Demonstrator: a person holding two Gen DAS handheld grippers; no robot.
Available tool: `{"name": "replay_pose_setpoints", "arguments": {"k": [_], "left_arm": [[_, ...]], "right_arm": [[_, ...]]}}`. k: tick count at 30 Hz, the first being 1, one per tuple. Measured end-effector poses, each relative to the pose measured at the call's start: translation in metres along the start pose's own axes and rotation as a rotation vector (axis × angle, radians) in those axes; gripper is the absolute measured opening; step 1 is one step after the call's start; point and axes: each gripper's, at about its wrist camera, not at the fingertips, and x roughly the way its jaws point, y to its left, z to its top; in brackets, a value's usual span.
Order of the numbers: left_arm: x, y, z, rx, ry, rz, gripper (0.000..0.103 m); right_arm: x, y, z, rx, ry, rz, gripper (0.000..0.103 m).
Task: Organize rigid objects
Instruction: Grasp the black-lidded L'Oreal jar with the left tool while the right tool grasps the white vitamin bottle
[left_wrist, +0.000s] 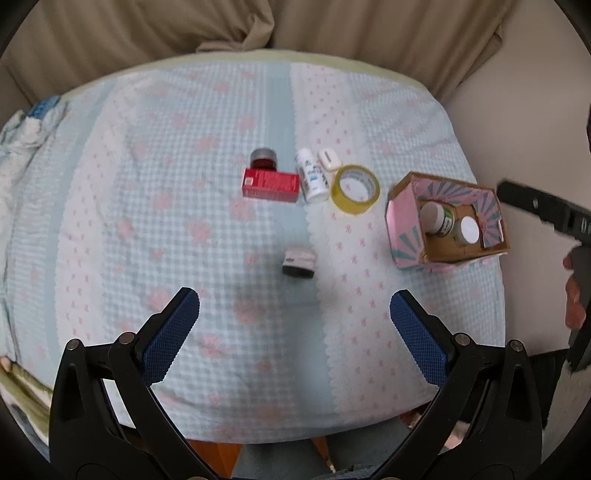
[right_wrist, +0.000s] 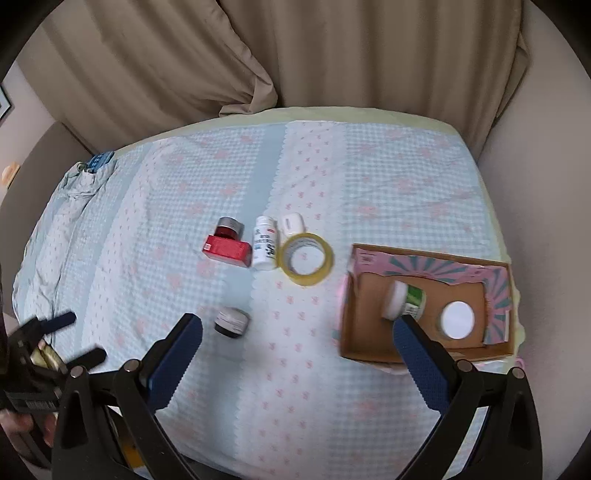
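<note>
A cardboard box (left_wrist: 406, 221) (right_wrist: 351, 332) at the table's right holds a green-labelled jar (left_wrist: 439, 218) (right_wrist: 404, 301) and a white-lidded jar (left_wrist: 469, 229) (right_wrist: 457, 319). On the cloth lie a red box (left_wrist: 270, 184) (right_wrist: 227, 250), a red jar (left_wrist: 263, 158) (right_wrist: 229, 227), a white bottle (left_wrist: 312, 175) (right_wrist: 265, 245), a small white case (left_wrist: 328, 158) (right_wrist: 291, 223), a yellow tape roll (left_wrist: 354, 189) (right_wrist: 306, 258) and a small dark jar (left_wrist: 298, 263) (right_wrist: 232, 322). My left gripper (left_wrist: 294, 306) is open and empty, near the dark jar. My right gripper (right_wrist: 298, 332) is open and empty, by the box.
The table wears a light blue cloth with pink flowers (left_wrist: 184, 221) (right_wrist: 166, 221). Beige curtains (left_wrist: 295, 26) (right_wrist: 332, 55) hang behind it. A bunched cloth (left_wrist: 22, 129) lies at the left edge. The other gripper shows at the right edge (left_wrist: 546, 208) and lower left (right_wrist: 55, 339).
</note>
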Motion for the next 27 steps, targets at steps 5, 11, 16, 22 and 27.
{"name": "replay_pose_setpoints", "arguments": {"k": [5, 11, 16, 22, 27], "left_arm": [[0.034, 0.017, 0.000, -0.021, 0.053, -0.036, 0.103], [0.074, 0.028, 0.007, -0.037, 0.089, -0.061, 0.103], [0.115, 0.032, 0.019, -0.051, 0.105, -0.074, 0.103], [0.173, 0.025, 0.027, -0.048, 0.143, -0.072, 0.103], [0.220, 0.007, 0.022, 0.006, 0.201, -0.070, 0.102]], "right_arm": [[0.032, 0.022, 0.016, 0.006, 0.050, 0.030, 0.103], [0.080, 0.040, 0.042, -0.017, 0.103, 0.055, 0.103], [0.140, 0.046, 0.074, -0.049, 0.170, 0.078, 0.098], [0.213, 0.046, 0.101, -0.035, 0.247, 0.113, 0.090], [0.280, 0.047, 0.107, -0.020, 0.333, 0.135, 0.081]]}}
